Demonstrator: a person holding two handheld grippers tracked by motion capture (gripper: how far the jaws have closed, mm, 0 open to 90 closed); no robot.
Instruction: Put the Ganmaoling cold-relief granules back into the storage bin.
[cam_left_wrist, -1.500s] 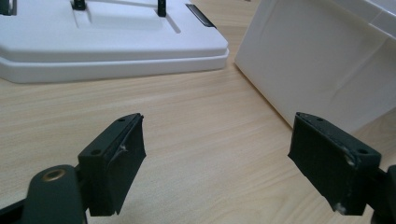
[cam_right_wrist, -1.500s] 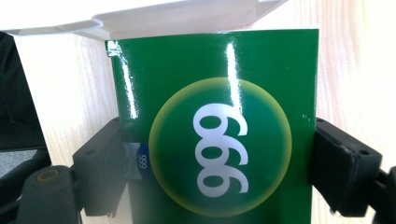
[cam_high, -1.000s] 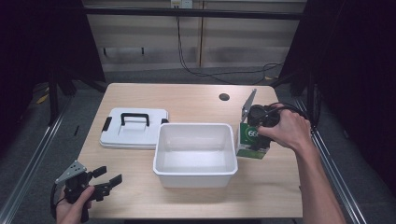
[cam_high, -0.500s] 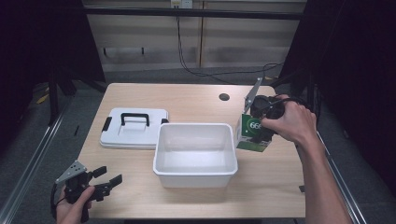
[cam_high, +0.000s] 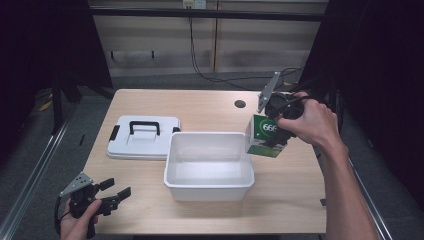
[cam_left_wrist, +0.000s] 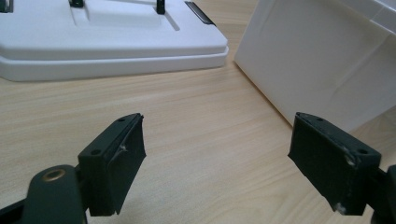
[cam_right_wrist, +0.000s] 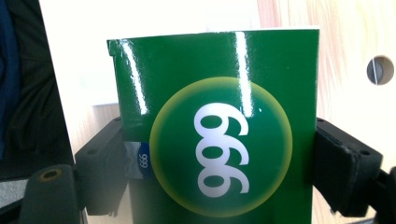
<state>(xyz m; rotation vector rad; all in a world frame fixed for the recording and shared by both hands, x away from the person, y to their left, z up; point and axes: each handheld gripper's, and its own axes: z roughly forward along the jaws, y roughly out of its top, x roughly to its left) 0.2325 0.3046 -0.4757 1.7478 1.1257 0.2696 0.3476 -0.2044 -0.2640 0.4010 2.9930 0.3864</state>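
Now your right gripper has its jaws clamped on both sides of the green box, which hangs tilted in the air just past the right rim of the white bin. Judging by that, the box is meant for the bin. Carry it leftward over the rim before lowering, level it out, and only release once it sits near the bin's floor, so it doesn't tumble. Your left gripper rests near the table's front left corner, jaws spread wide and empty. The lid lies flat beside the bin; leave it alone.
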